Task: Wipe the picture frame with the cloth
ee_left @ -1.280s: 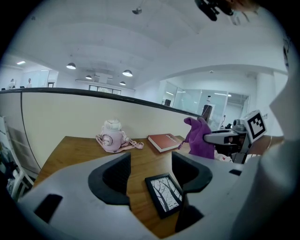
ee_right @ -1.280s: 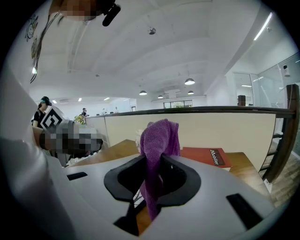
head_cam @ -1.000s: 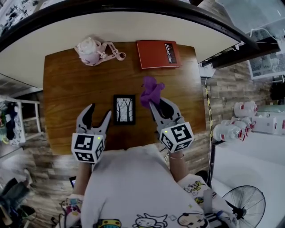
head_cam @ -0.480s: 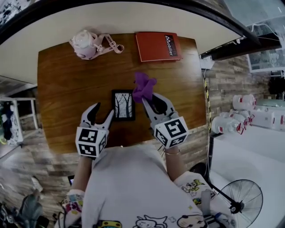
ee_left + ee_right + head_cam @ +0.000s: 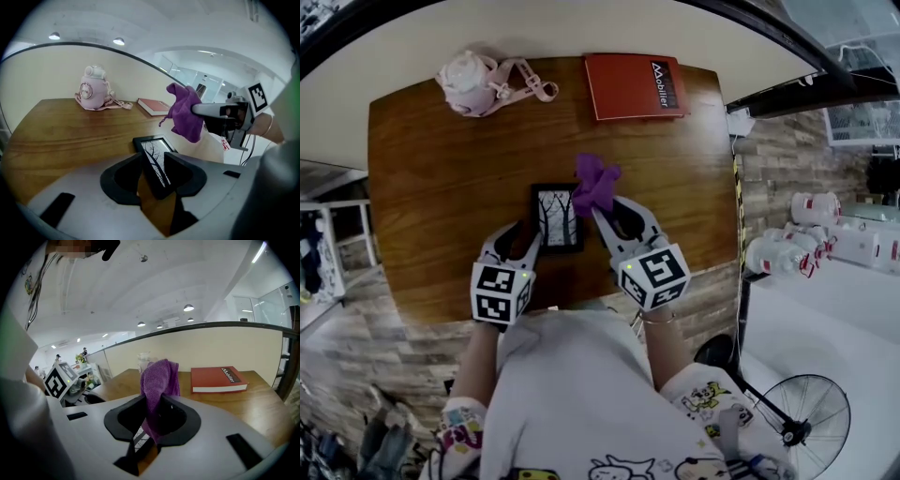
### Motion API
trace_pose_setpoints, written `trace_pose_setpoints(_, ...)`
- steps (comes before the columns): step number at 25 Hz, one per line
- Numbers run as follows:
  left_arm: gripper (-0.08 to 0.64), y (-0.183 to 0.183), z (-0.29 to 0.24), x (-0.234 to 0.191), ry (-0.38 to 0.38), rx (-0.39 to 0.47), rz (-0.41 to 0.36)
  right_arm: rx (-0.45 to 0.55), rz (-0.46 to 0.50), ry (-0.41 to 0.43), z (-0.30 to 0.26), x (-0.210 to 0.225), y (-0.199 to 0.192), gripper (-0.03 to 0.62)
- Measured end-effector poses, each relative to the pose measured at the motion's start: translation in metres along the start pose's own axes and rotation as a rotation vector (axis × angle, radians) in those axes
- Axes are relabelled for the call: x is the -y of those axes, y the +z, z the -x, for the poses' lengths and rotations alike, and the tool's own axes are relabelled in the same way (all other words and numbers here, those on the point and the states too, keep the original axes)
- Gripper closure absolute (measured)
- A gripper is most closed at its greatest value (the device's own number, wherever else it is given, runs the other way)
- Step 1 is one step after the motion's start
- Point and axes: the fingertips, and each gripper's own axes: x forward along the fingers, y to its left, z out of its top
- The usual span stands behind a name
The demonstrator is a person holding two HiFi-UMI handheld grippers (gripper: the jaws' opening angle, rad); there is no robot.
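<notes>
A small black picture frame (image 5: 555,214) with a tree print lies flat on the wooden table (image 5: 441,187). My left gripper (image 5: 521,240) is low at its near left end. Its jaws are closing, and in the left gripper view the frame's (image 5: 157,147) near end fills the gap, with both pads against its sides. My right gripper (image 5: 612,208) is shut on a purple cloth (image 5: 593,180). The cloth sticks up from the jaws and hangs over the frame's far right corner. In the right gripper view the cloth (image 5: 159,380) hides most of the frame.
A pink bottle (image 5: 467,80) with a strap stands at the table's far left. A red book (image 5: 635,86) lies at the far right. A cream partition runs behind the table. A fan (image 5: 811,427) stands on the floor at the right.
Both grippers have come down towards the frame. The left jaws have narrowed from wide open onto the frame's near end. The cloth has shifted left over the frame's far right corner.
</notes>
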Motion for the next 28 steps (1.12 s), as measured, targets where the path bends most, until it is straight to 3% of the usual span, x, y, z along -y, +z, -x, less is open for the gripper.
trace_pose_setpoints(7, 0.449, -0.022, -0.022, -0.006, 0.003, -0.054, 0.024, -0.022, -0.002, 0.016, -0.010, 0.003, -0.013, 0.528)
trace_pose_setpoints(19, 0.485, -0.033, -0.034, -0.004, -0.058, -0.085, 0.079, -0.037, 0.004, 0.059, -0.027, -0.001, -0.021, 0.528)
trace_pose_setpoints(28, 0.497, -0.034, -0.035, -0.005, -0.097, -0.114, 0.148, -0.085, 0.128, 0.200, -0.065, -0.029, -0.018, 0.528)
